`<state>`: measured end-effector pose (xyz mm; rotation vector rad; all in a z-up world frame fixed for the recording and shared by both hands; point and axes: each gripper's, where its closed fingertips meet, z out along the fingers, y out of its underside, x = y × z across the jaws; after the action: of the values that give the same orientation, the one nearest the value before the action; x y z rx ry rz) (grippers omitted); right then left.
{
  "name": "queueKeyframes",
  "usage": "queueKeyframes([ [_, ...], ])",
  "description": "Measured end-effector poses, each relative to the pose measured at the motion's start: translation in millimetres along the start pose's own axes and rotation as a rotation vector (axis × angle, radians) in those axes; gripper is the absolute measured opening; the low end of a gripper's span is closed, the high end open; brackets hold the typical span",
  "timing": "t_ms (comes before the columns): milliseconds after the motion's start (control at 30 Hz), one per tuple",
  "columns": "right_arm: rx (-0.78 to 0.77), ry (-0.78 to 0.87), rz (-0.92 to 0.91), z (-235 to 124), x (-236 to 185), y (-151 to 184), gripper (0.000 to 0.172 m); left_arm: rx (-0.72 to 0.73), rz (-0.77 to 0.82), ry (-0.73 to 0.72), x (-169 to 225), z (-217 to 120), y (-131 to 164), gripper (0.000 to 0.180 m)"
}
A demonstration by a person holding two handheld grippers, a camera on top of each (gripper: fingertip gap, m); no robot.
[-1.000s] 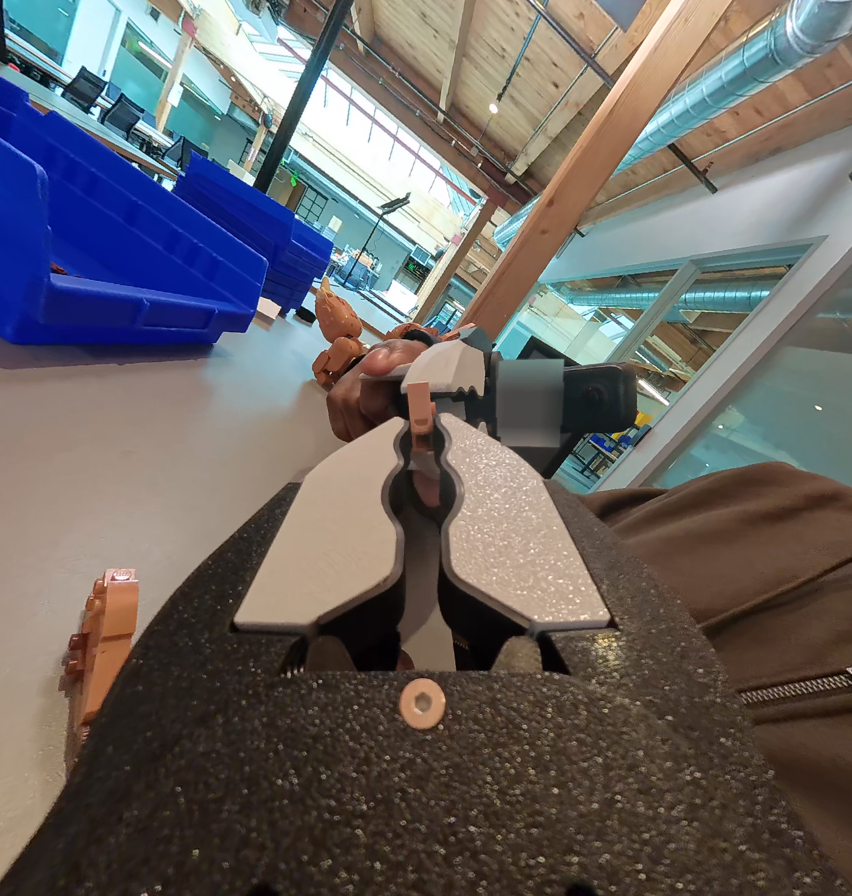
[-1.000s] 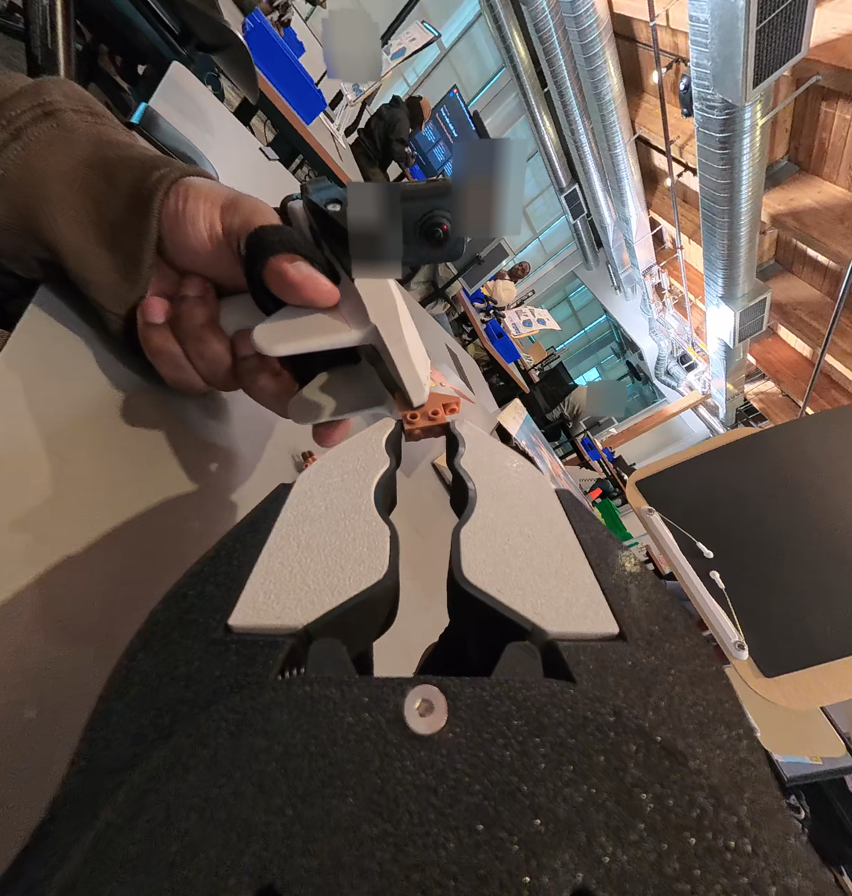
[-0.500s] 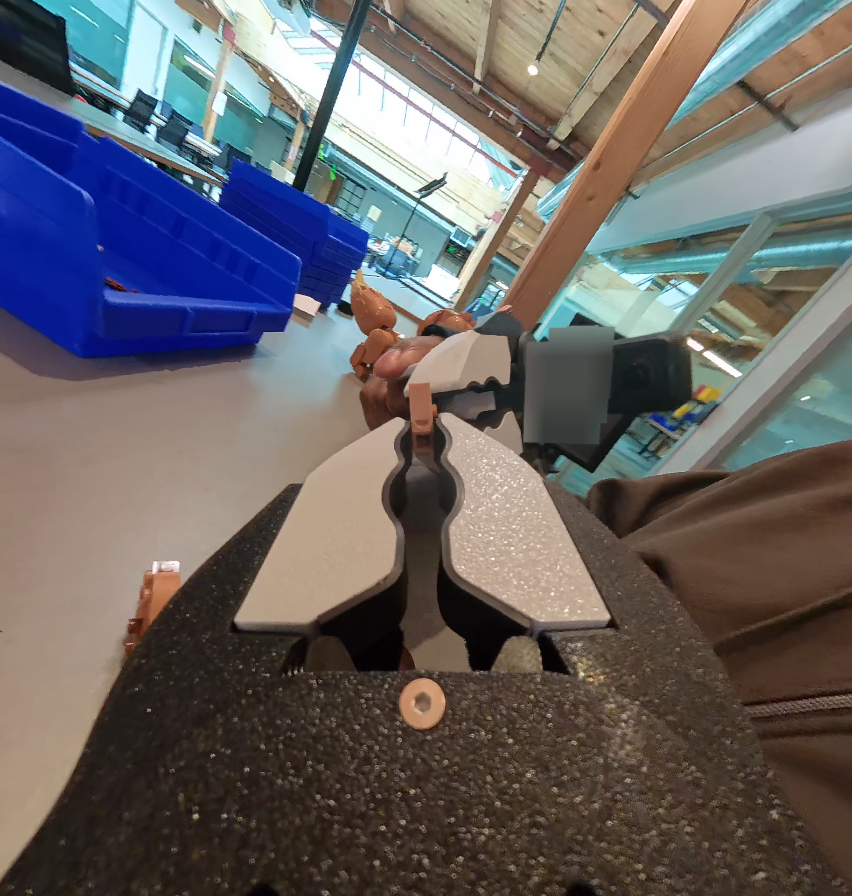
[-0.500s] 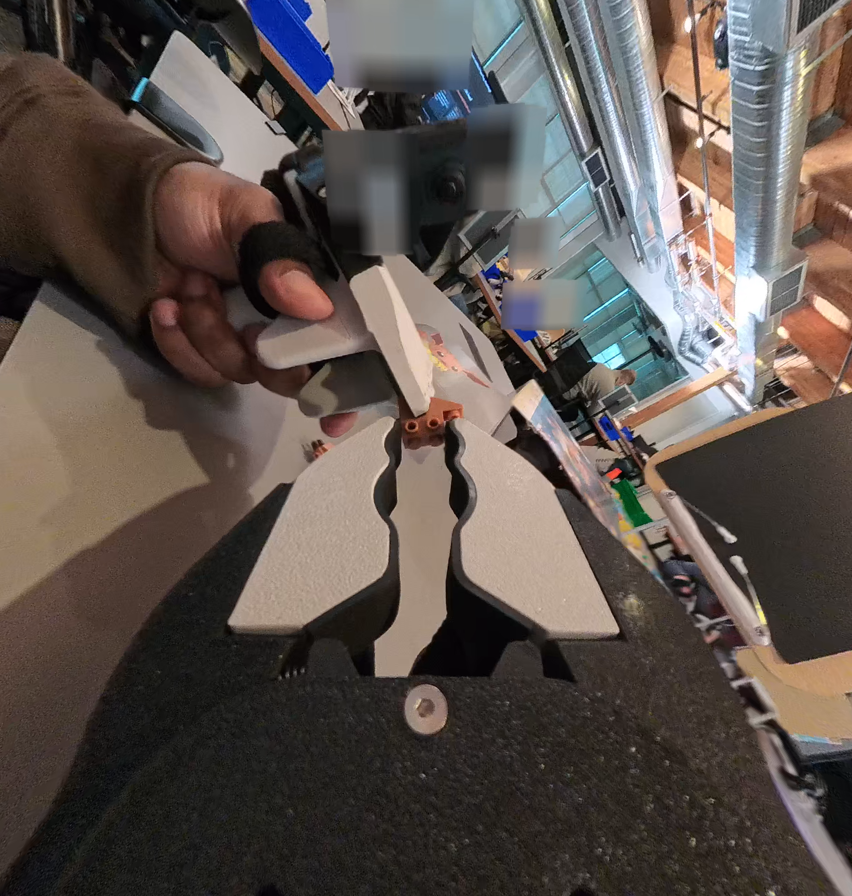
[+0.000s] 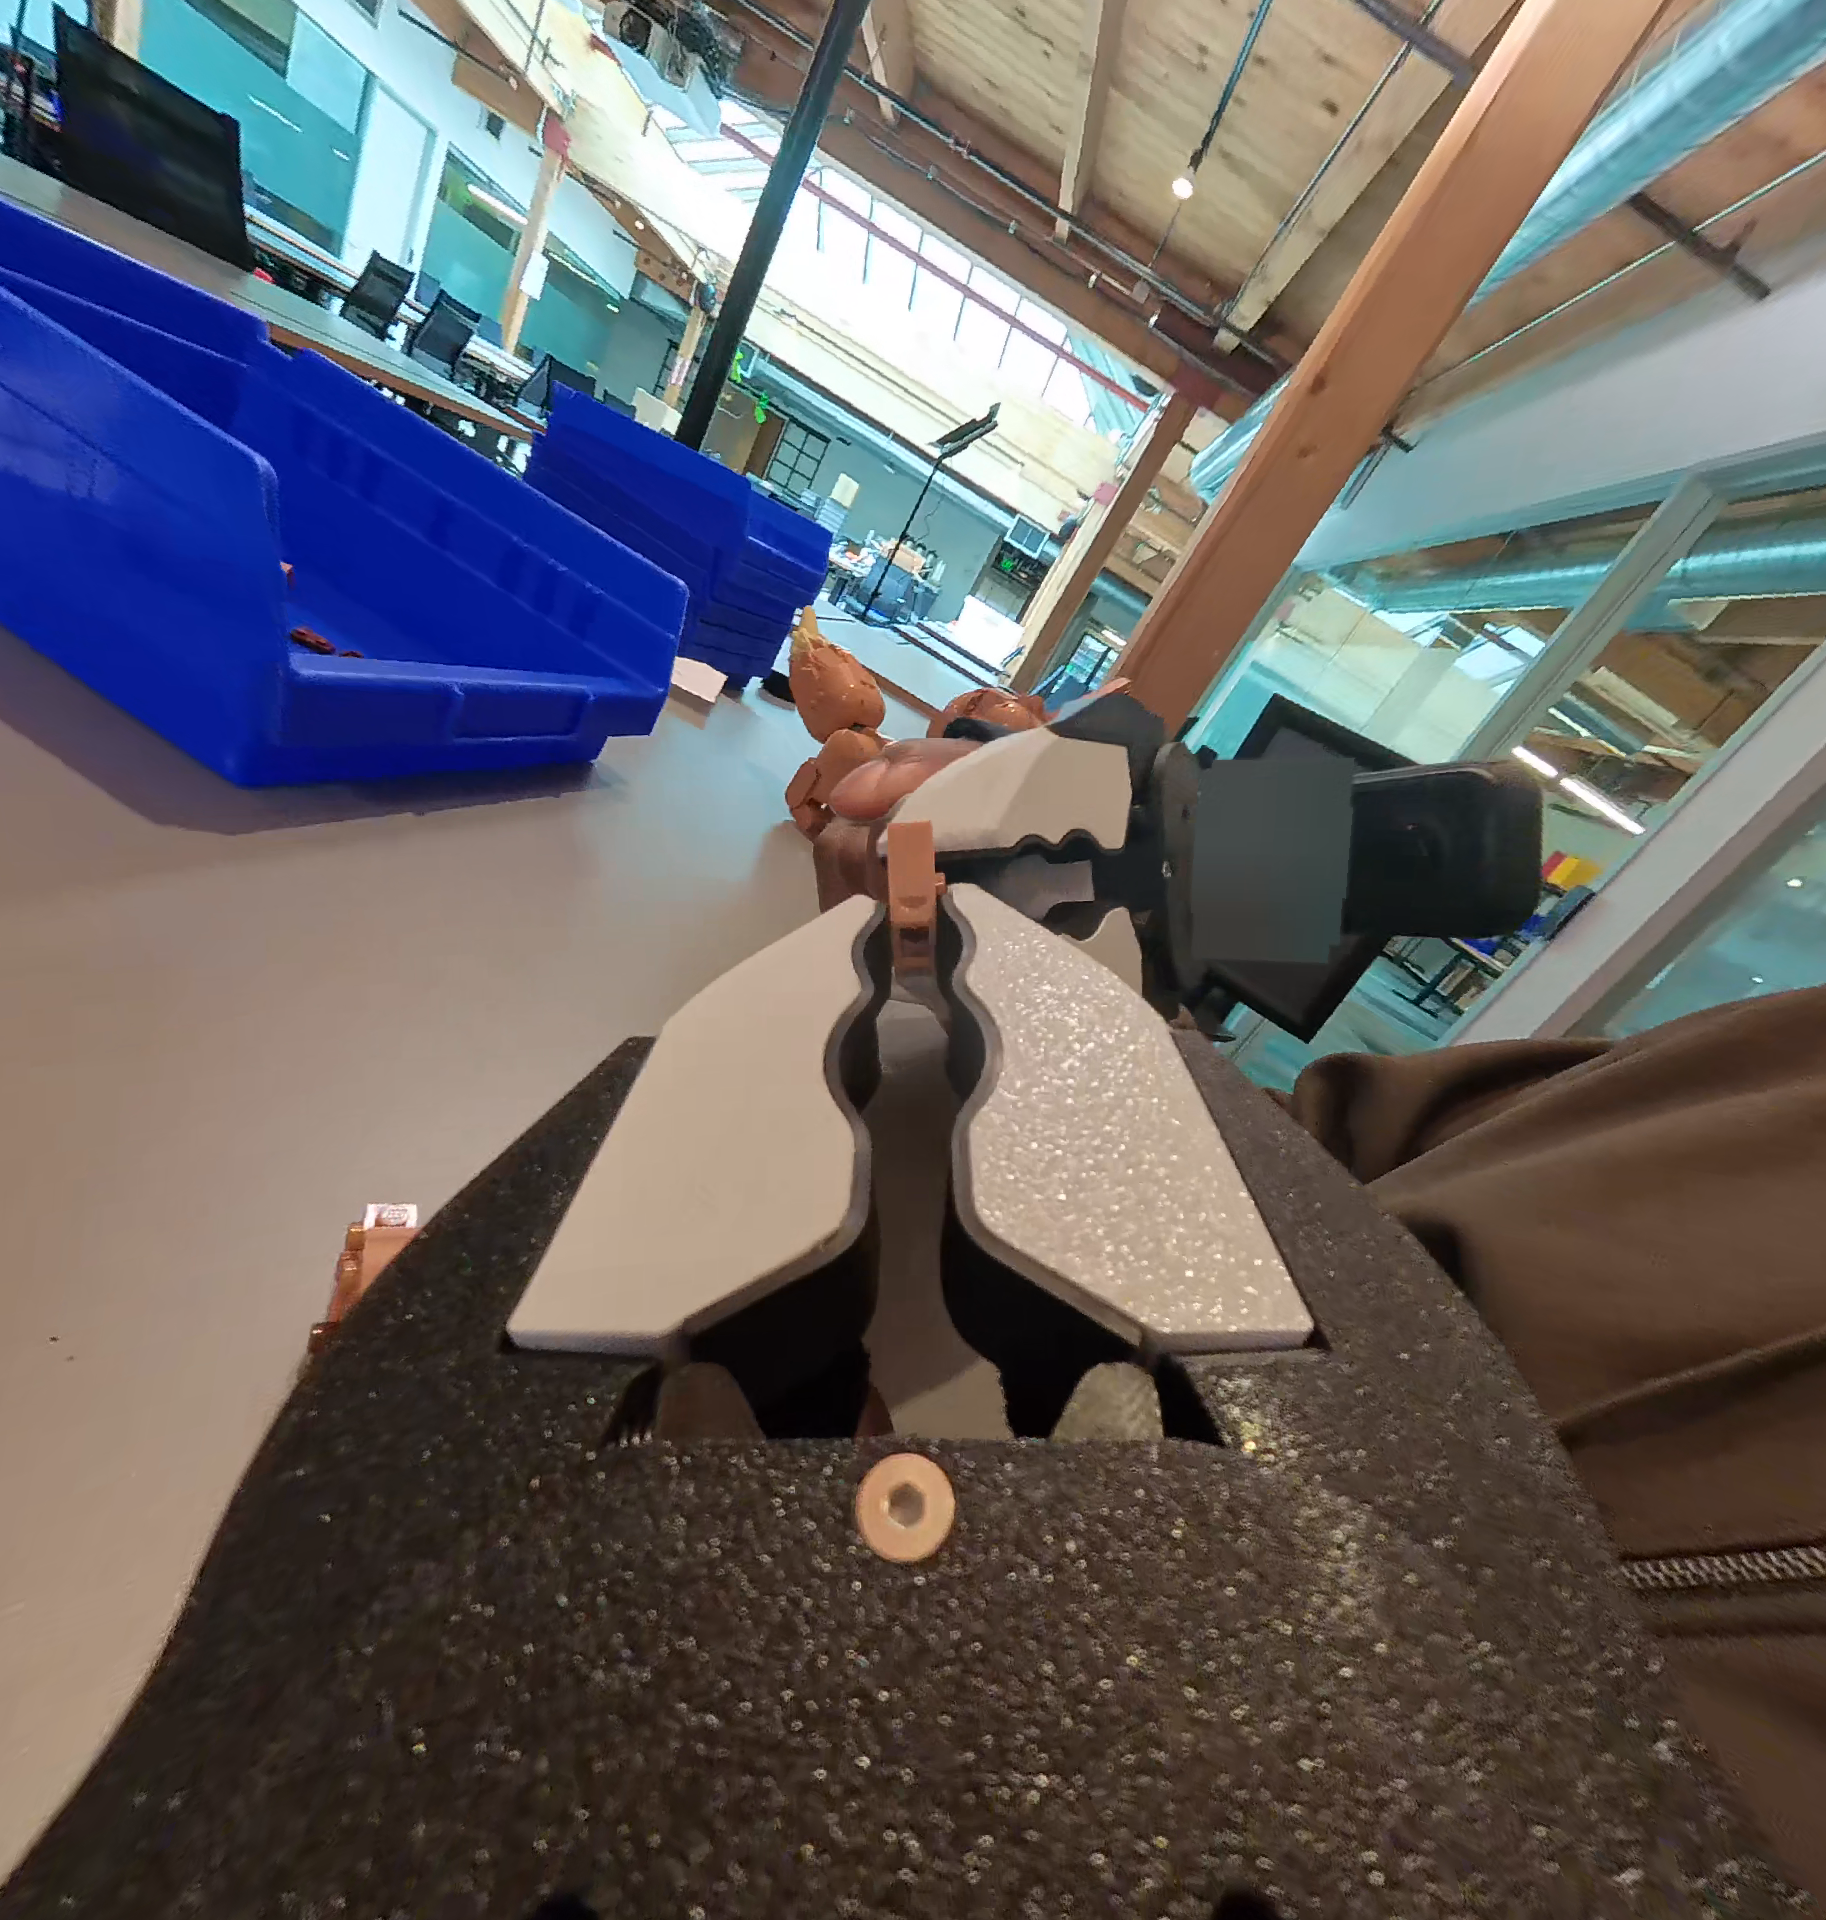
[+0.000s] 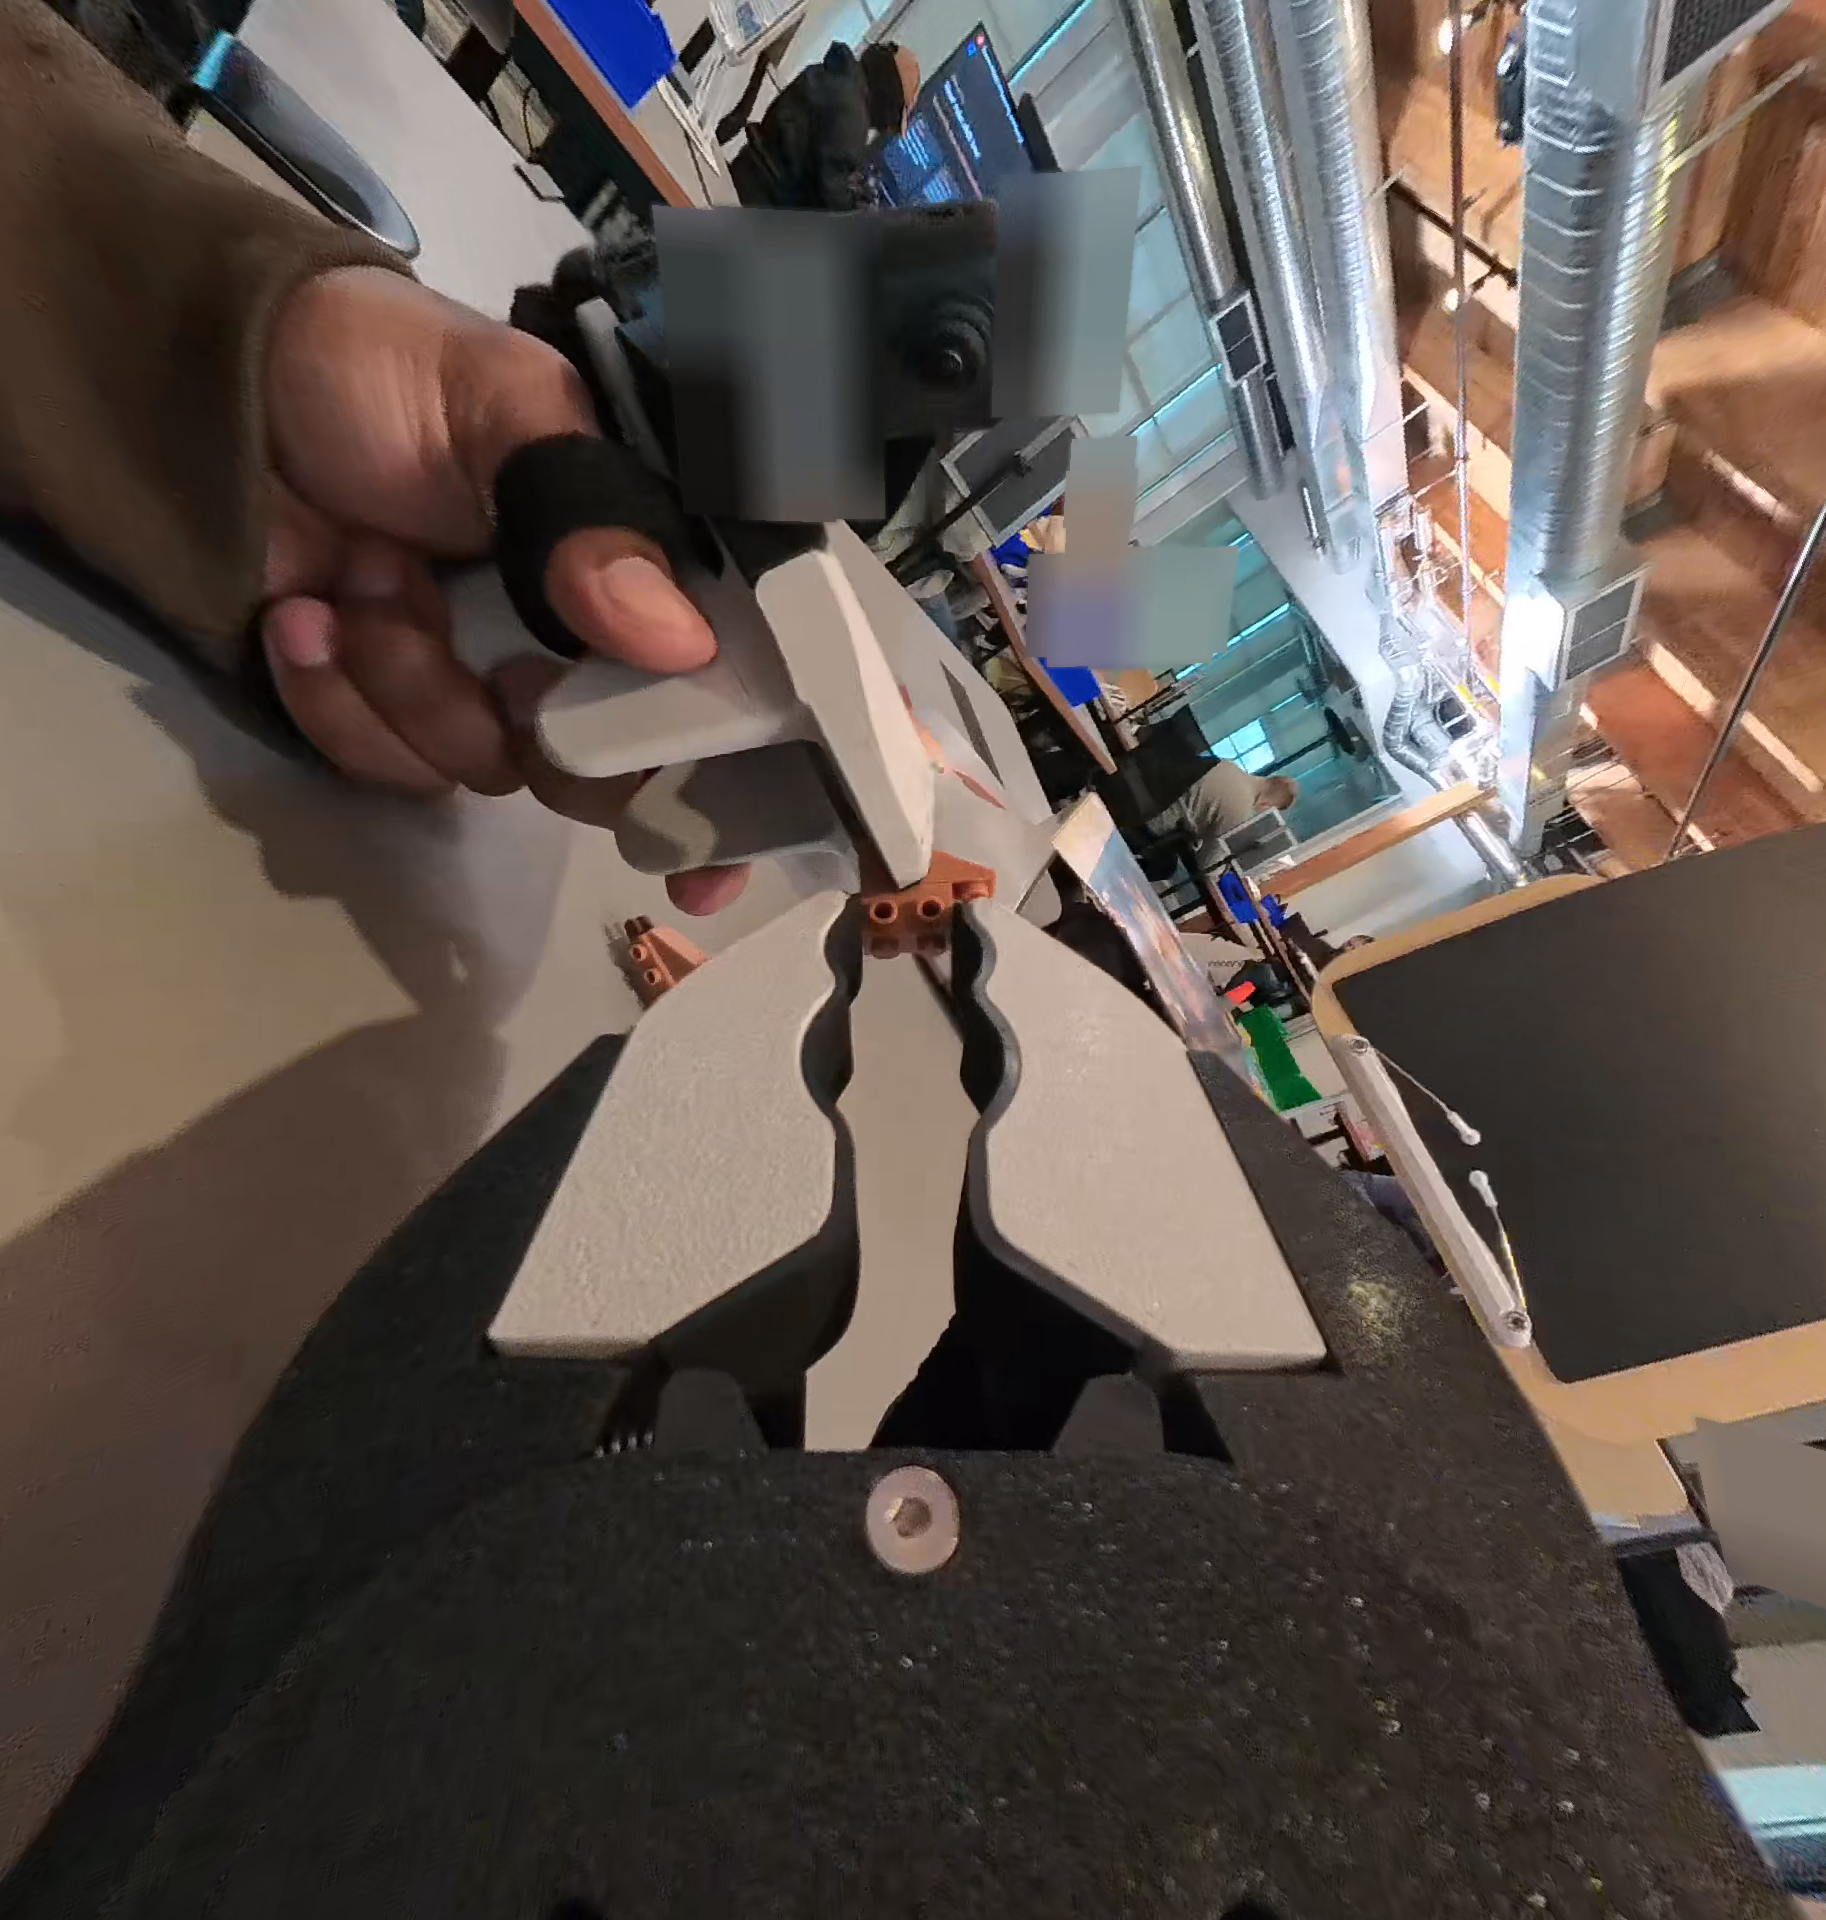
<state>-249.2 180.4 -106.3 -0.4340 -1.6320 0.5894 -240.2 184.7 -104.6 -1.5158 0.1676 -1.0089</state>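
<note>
Left gripper [image 5: 911, 914] pinching a thin tan brick piece [image 5: 909, 883] edge-on, right gripper [image 6: 907, 925] clamped on the same orange-brown studded brick [image 6: 914, 912], tips meeting above grey table [image 5: 265, 987], blue bins [image 5: 317, 623] behind, brown brick figure [image 5: 836, 717] near, loose brick assembly [image 5: 363, 1262] beside left gripper

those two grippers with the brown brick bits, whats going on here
A person holds a two-finger gripper in each hand above a grey table. The left gripper has its jaws shut on a thin tan brick piece that stands upright. The right gripper clamps a small brown studded brick. The two tips meet, the pieces close together. Blue bins and brown brick figures sit farther back.
</note>
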Motion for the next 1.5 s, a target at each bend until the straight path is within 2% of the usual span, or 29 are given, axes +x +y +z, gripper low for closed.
queueKeyframes([
  [233, 0.095, -0.094, 0.198, -5, -1, -10, 0.017, -0.024, 0.125, 0.017, 11, -2, -1, 0.008],
  [333, 0.048, -0.022, 0.040, -4, -1, -6, 0.016, -0.007, 0.013, 0.045, 7, -1, -1, 0.008],
  [433, 0.020, 0.028, -0.062, -3, 0, -5, 0.016, -0.001, -0.002, 0.046, 6, -2, -1, 0.008],
  [500, 0.037, 0.009, -0.018, -4, 1, -5, 0.016, 0.002, 0.010, 0.040, 6, -2, -2, 0.008],
  [533, 0.069, -0.002, 0.028, -8, 3, -7, 0.016, 0.051, 0.008, 0.004, 0, -6, -9, 0.008],
  [633, 0.193, 0.018, 0.248, -32, 30, -10, 0.016, 0.204, -0.053, -0.036, -19, -46, -41, 0.008],
  [700, 0.157, 0.103, 0.279, -39, 50, 5, 0.016, 0.212, -0.008, -0.090, -25, -58, -47, 0.008],
  [733, 0.077, 0.155, 0.277, -37, 58, 21, 0.016, 0.206, 0.006, -0.109, -26, -59, -46, 0.008],
  [867, -0.389, 0.406, 0.255, -33, 104, 108, 0.016, 0.164, 0.016, -0.101, -23, -47, -38, 0.008],
  [933, -0.533, 0.439, 0.363, -34, 122, 141, 0.017, 0.141, 0.031, -0.109, -23, -44, -34, 0.008],
  [1100, -0.736, 0.485, 0.614, -39, 154, 215, 0.017, 0.140, 0.016, -0.121, -26, -45, -34, 0.008],
  [1200, -0.784, 0.483, 0.719, -44, 153, 244, 0.018, 0.124, 0.016, -0.121, -26, -43, -32, 0.008],
  [1267, -0.767, 0.484, 0.758, -48, 148, 251, 0.020, 0.116, 0.022, -0.123, -26, -42, -30, 0.008],
  [1400, -0.654, 0.512, 0.839, -55, 151, 243, 0.027, 0.111, 0.017, -0.117, -25, -41, -29, 0.008],
  [1500, -0.501, 0.555, 0.899, -62, 160, 222, 0.030, 0.112, 0.020, -0.116, -24, -41, -29, 0.008],
])
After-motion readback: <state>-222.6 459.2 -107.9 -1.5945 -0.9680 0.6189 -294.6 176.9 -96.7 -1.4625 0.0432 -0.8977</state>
